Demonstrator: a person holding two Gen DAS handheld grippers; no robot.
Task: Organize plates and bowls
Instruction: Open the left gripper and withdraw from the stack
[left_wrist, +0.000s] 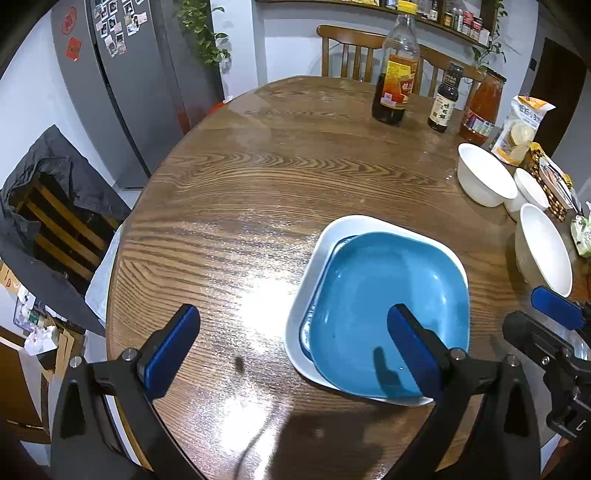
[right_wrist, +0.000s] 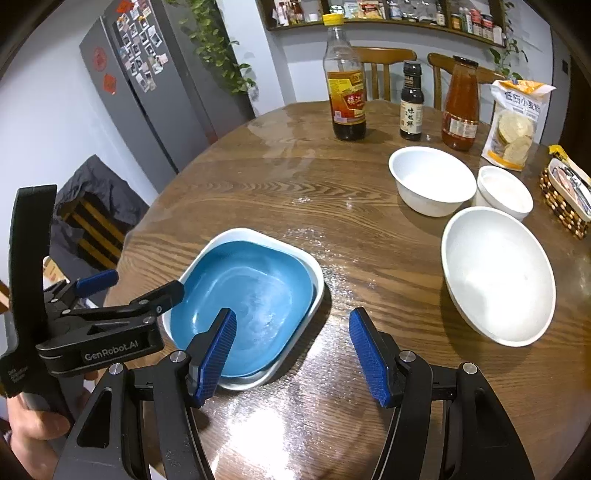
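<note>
A blue square plate (left_wrist: 388, 314) (right_wrist: 247, 295) lies nested in a white square plate (left_wrist: 332, 236) (right_wrist: 314, 269) on the round wooden table (left_wrist: 258, 184). My left gripper (left_wrist: 293, 350) (right_wrist: 140, 282) hangs wide open over the stack's left edge; one finger is above the blue plate, the other above bare wood. It holds nothing. My right gripper (right_wrist: 291, 354) (left_wrist: 546, 314) is open at the stack's near right corner, with nothing between its pads. Three white bowls stand to the right: a large one (right_wrist: 498, 277) (left_wrist: 543, 247), a medium one (right_wrist: 432, 181) (left_wrist: 484, 173) and a small one (right_wrist: 504, 192) (left_wrist: 532, 188).
At the table's far side stand a vinegar bottle (right_wrist: 345, 92), a small dark sauce bottle (right_wrist: 412, 103) and a red sauce bottle (right_wrist: 461, 107). A bag of crackers (right_wrist: 515, 122) and a woven basket (right_wrist: 565, 199) lie at the right. Wooden chairs stand behind, a grey fridge (left_wrist: 122, 92) at the left.
</note>
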